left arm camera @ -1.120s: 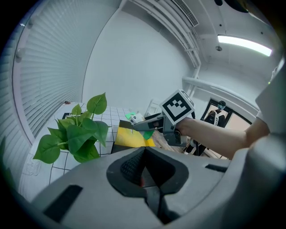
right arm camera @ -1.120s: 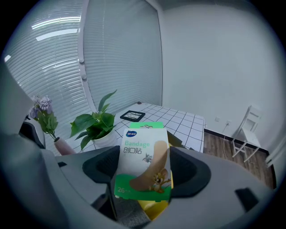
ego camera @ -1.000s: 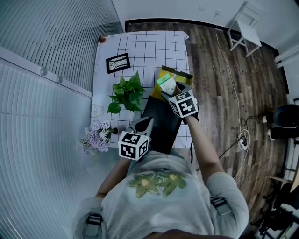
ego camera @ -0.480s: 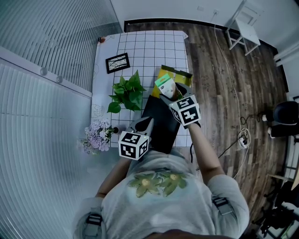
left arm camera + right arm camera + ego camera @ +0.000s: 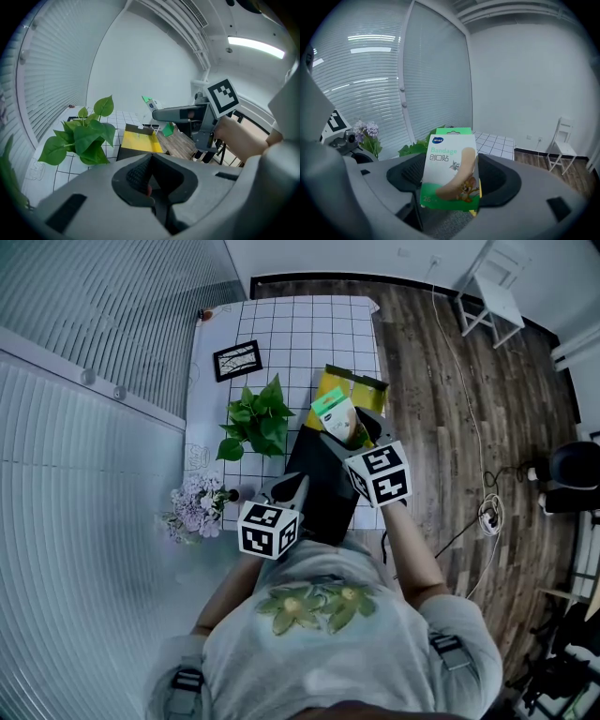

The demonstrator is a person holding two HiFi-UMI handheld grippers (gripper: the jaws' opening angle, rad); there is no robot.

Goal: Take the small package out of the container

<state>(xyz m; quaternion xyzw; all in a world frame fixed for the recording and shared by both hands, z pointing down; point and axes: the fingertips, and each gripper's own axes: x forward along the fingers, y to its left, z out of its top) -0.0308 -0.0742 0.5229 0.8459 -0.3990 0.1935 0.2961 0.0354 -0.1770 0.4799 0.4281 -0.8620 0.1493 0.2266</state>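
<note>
1. The package [image 5: 451,164] is clamped between the right gripper's [image 5: 347,432] jaws.
2. It is held above the near end of the yellow container [image 5: 366,397].
3. The left gripper [image 5: 289,488] is seen closed and empty, nearer and to the left.

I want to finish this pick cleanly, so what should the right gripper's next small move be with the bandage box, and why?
Probably carry it sideways toward the gridded mat. The right gripper has its jaws clamped on the bandage box, and the left gripper view shows it held in the air above the yellow-flapped container, seemingly clear of it.
</note>
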